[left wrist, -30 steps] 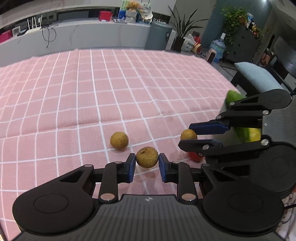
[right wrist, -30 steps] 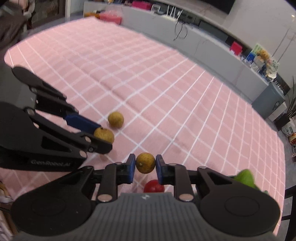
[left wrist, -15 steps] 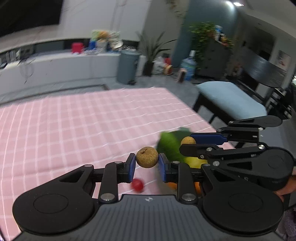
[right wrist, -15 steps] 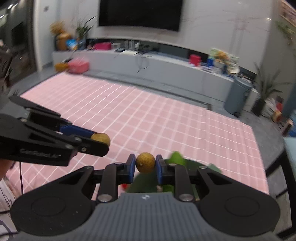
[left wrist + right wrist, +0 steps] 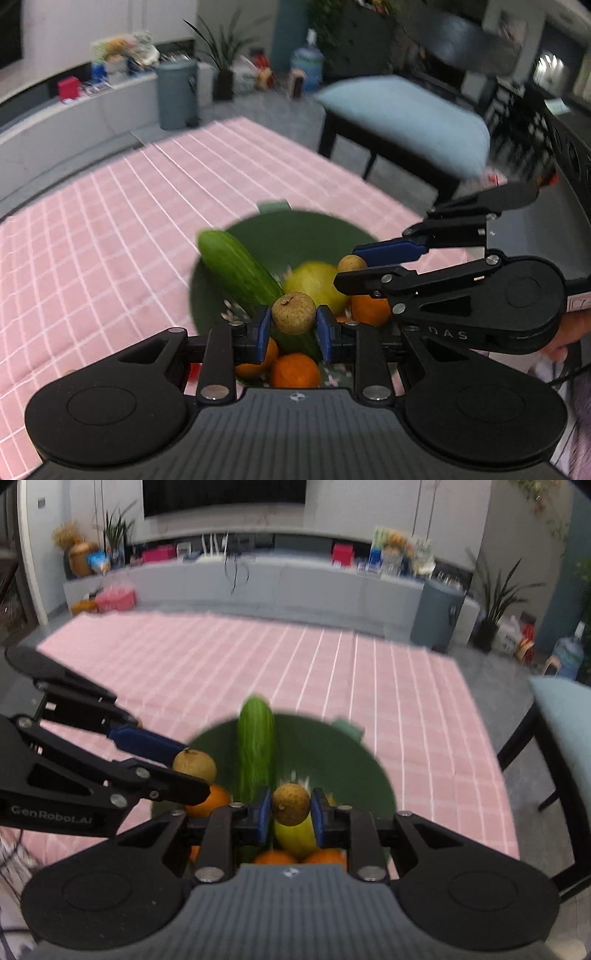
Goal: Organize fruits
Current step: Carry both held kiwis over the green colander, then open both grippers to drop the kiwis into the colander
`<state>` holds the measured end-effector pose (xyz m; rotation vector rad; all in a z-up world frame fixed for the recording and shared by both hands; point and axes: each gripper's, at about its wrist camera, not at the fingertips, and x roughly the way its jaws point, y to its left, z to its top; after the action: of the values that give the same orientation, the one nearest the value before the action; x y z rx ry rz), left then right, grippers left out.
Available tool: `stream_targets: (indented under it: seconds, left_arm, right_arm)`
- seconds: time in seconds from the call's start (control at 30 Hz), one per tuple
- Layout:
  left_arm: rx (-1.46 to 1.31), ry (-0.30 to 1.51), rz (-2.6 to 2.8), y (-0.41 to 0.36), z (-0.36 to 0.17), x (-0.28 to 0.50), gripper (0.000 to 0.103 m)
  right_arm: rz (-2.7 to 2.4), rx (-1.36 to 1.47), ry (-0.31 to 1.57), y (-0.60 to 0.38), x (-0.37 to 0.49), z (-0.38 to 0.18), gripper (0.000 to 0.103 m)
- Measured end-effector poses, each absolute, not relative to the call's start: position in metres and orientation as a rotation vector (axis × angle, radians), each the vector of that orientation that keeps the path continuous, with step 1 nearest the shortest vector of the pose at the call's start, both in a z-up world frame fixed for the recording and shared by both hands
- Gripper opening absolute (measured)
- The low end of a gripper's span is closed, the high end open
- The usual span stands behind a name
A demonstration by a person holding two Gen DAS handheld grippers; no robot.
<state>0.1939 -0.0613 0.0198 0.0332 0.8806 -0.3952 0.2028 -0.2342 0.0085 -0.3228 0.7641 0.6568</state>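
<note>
Longans, small, round and tan-skinned, sit pinched one apiece between the blue pads of the left tool (image 5: 293, 329) and right tool (image 5: 290, 809), both angled down above a green plate (image 5: 332, 753) holding a cucumber (image 5: 256, 746), oranges (image 5: 294, 370) and a yellow fruit (image 5: 316, 286) on the pink checked tabletop (image 5: 221, 657).
</note>
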Motion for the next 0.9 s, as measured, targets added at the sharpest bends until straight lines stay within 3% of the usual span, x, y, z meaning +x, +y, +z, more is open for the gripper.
stream_targets:
  seconds: [0.27, 0.77, 0.9]
  left_arm:
    - [0.091, 0.966, -0.440, -0.067, -0.009, 0.201, 0.030]
    - [0.079, 0.998, -0.448, -0.065, -0.019, 0.203, 0.030]
    - [0.086, 0.981, -0.446, -0.063, -0.013, 0.197, 0.041]
  right_arm:
    - [0.726, -0.399, 0.835, -0.232, 0.210, -0.025, 0.019]
    - [0.760, -0.450, 0.859, -0.223, 0.211, -0.034, 0.020]
    - [0.753, -0.461, 0.847, -0.223, 0.208, -0.031, 0.021]
